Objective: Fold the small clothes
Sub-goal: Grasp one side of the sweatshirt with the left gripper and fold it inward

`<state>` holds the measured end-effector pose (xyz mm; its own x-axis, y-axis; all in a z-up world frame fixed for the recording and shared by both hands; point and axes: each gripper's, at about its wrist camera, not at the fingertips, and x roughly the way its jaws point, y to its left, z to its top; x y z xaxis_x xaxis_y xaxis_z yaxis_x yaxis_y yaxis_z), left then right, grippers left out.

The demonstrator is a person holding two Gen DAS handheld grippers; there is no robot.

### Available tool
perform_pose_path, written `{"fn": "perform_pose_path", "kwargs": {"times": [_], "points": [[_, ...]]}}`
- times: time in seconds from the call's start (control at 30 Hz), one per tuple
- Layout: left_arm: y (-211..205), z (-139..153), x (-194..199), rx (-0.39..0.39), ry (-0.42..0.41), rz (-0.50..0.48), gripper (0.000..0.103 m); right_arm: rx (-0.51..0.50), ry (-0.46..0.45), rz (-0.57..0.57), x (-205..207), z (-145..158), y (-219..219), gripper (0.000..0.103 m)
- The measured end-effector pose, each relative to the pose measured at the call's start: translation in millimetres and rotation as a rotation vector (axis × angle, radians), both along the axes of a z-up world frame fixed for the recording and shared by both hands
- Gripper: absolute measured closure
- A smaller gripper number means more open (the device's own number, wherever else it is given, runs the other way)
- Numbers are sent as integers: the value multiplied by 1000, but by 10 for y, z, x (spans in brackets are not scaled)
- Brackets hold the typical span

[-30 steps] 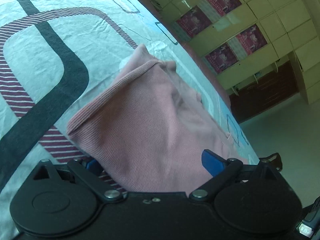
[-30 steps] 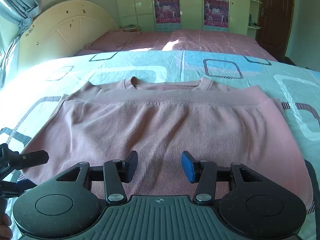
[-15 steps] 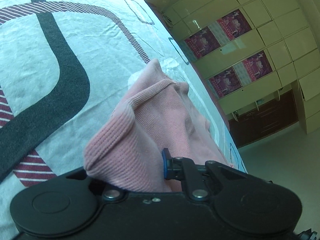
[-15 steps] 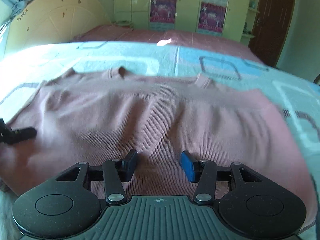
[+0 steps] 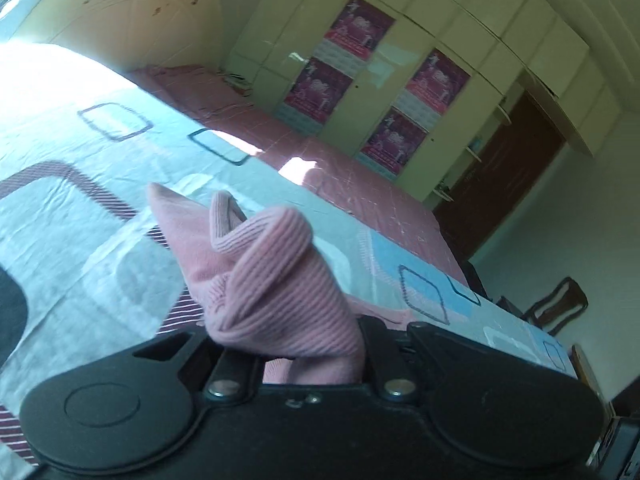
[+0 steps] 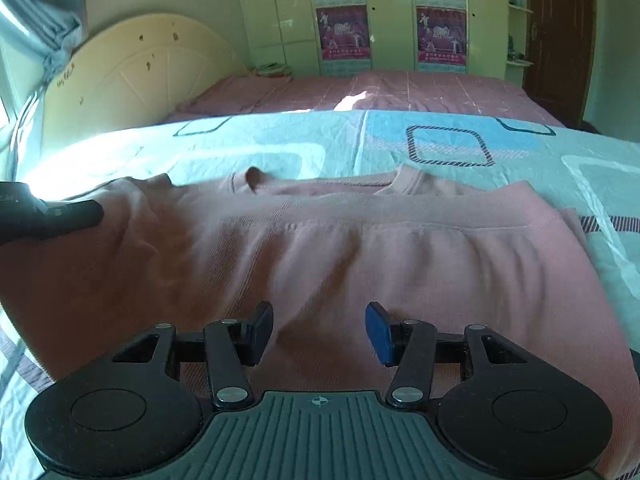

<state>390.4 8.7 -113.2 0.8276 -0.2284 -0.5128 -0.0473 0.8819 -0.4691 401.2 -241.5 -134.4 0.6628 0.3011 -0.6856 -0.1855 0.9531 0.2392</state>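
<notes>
The pink sweater (image 6: 360, 248) lies flat on the bed (image 6: 440, 144). Its left edge is pinched and lifted by the left hand-held gripper (image 5: 292, 344); the right hand-held gripper (image 6: 319, 330), its empty jaws opening, hovers over the hem. Next, the edge is probably to be carried across the sweater.

Sweater (image 6: 360, 248) lies spread on the bed (image 6: 280, 148), left tool (image 6: 72, 216) at the sweater's left edge with fabric bunched between its jaws, right tool (image 6: 320, 330) over its near edge, headboard (image 6: 132, 68) far left, wardrobe (image 6: 392, 16) behind the bed.
</notes>
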Motion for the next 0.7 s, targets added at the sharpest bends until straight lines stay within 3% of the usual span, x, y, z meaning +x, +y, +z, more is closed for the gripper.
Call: {"fn": "perform_pose_path", "kwargs": {"times": [0.13, 0.23, 0.33, 0.37, 0.4, 0.43, 0.47, 0.5, 0.53, 0.63, 0.7], "points": [[-820, 199, 126, 94, -50, -193, 93, 53, 12, -90, -62, 76, -614, 52], [-1517, 86, 129, 160, -50, -350, 93, 57, 22, -184, -155, 73, -1138, 52], [-2018, -309, 111, 264, 54, -435, 85, 60, 53, -251, -255, 3, -1563, 52], [-2121, -443, 108, 292, 106, -472, 77, 65, 64, -264, -291, -13, -1671, 52], [-2186, -551, 78, 309, 148, -515, 73, 77, 72, -275, -327, -29, -1772, 52], [-2206, -586, 3, 322, 140, -535, 71, 92, 74, -279, -357, -31, -1839, 52], [-2206, -566, -92, 333, 111, -543, 61, 109, 69, -278, -385, -19, -1887, 52], [-2191, -531, -171, 329, 99, -559, 38, 124, 60, -272, -398, 1, -1907, 52], [-2164, -483, -231, 315, 95, -573, 28, 136, 44, -260, -417, 36, -1909, 52], [-2015, -344, -391, 277, 86, -593, 27, 145, -11, -223, -428, 148, -1848, 52], [-1859, -215, -449, 279, 69, -558, 27, 136, -47, -210, -413, 227, -1779, 43]]}}
